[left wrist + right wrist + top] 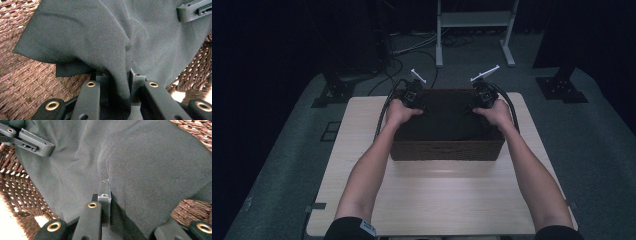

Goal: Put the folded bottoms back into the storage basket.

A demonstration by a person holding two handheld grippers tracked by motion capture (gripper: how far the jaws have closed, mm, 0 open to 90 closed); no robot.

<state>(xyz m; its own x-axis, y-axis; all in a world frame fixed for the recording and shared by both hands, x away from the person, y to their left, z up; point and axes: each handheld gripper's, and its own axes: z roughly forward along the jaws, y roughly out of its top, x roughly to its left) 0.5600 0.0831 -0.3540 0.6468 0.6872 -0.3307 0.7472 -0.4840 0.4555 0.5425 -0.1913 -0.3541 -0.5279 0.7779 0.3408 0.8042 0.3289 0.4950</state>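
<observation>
A dark grey cloth [447,117] lies inside a brown wicker basket [447,150] on the table. My left gripper [422,109] reaches into the basket's far left corner. In the left gripper view the left gripper [120,75] is shut on a pinched fold of the cloth [100,32]. My right gripper [471,107] is at the far right corner. Its own view shows the right gripper [110,191] shut on the cloth [150,162], which drapes over and hides one jaw. Each view also catches the other gripper's jaw farther off across the cloth.
The basket stands on the far half of a light wooden table [437,200]. Woven basket wall [30,82] surrounds the cloth closely. Behind the table are a white metal stand [474,20], cables on the floor [397,65] and dark stand bases [562,87].
</observation>
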